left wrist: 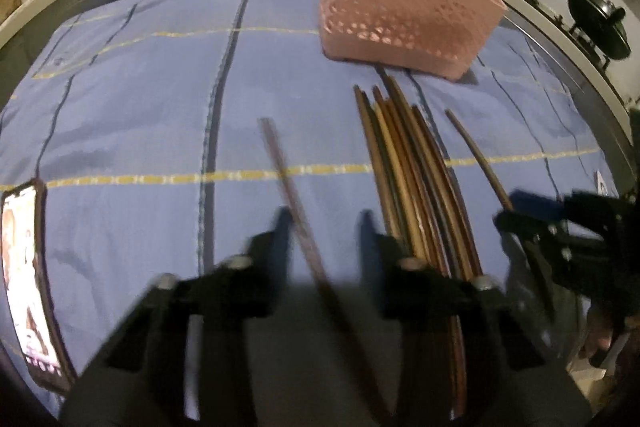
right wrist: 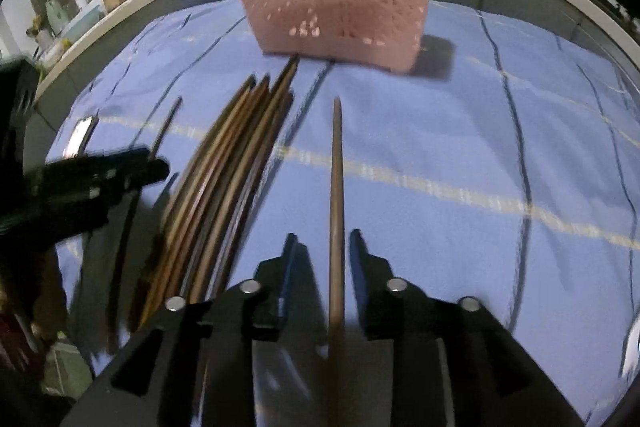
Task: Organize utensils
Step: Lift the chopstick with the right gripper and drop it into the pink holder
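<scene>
A blue striped cloth [right wrist: 460,131] covers the whole table under me, crossed by dark lines and pale yellow bands. At its far side stands the pink perforated basket [right wrist: 340,3], upright, open at the top, with nothing that I can see inside. Just in front of the basket lies the bundle of chopsticks [right wrist: 224,163], brown and tan, side by side on the cloth, tips pointing toward the basket and nearly reaching its foot. A phone [left wrist: 28,279] with a lit screen lies at the cloth's left edge. My right gripper [right wrist: 322,239] has its jaws partly apart, and a single brown chopstick [right wrist: 337,187] runs straight up the gap between them; both pads appear clear of it, though motion blur leaves that uncertain. My left gripper [left wrist: 324,219] is likewise parted, with a reddish chopstick [left wrist: 288,183] slanting through; it lies against the left finger [left wrist: 280,227] and apart from the other.
</scene>
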{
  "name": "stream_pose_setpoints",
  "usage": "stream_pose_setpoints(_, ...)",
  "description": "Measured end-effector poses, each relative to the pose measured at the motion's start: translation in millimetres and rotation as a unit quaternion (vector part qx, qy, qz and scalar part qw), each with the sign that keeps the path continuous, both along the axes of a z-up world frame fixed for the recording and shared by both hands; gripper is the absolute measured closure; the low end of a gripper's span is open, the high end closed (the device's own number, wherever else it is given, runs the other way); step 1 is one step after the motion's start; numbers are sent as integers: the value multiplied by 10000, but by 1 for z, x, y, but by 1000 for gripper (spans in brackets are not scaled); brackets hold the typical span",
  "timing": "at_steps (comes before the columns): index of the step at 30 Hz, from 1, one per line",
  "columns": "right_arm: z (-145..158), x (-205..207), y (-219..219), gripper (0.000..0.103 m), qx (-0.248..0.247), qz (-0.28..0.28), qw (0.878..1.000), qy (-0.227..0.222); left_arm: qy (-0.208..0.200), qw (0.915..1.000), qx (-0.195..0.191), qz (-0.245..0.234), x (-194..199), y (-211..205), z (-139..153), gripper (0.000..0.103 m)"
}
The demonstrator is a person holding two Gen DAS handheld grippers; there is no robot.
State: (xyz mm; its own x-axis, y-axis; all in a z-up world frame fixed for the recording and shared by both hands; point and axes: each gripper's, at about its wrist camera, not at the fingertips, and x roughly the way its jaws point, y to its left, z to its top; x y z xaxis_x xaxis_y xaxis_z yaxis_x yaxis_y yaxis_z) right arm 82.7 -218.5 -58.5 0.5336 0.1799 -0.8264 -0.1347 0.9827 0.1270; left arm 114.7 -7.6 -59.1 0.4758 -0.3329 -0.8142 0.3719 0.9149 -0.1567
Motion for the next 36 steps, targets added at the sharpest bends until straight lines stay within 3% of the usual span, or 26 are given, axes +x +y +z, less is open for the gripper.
stream_pose_setpoints(1,1,8,0,74,8,14,10000,-20,21,10000,-52,32,4,2,0,94)
stream_pose_setpoints(3,2,20,3,77,-5,88,10000,-43,135,9995,-281,84,14,5,-1,98)
stream_pose_setpoints(4,1,24,3,98,49,109,9999,-12,193,9991,-352,103,18,6,-1,98)
stream_pose_setpoints(8,12,20,-6,97,614,194,9979,-66,42,9982,-606,-16,17,8,20,98)
stream_pose_setpoints(13,71,-10,-19,97,1173,530,9867,-993,-581,9917,-1112,-269,8,14,87,98)
stream_pose_setpoints(18,139,-7,-33,97,1628,572,9676,-1841,-1376,9783,-1493,-425,8,9,168,98)
stream_pose_setpoints(23,198,13,-40,97,1744,596,9518,-2451,-2141,9628,-1561,-533,21,-7,243,98)
stream_pose_setpoints(26,230,34,-47,97,1701,465,9409,-2890,-2553,9548,-1458,-448,36,-19,270,98)
stream_pose_setpoints(29,241,64,-51,97,1650,205,9321,-3218,-2695,9527,-1361,-339,58,-30,276,98)
stream_pose_setpoints(32,231,88,-50,97,1583,60,9279,-3374,-2675,9552,-1241,-241,87,-46,262,98)
stream_pose_setpoints(36,189,121,-41,97,1210,-65,9384,-3236,-2571,9594,-1152,-152,110,-55,229,98)
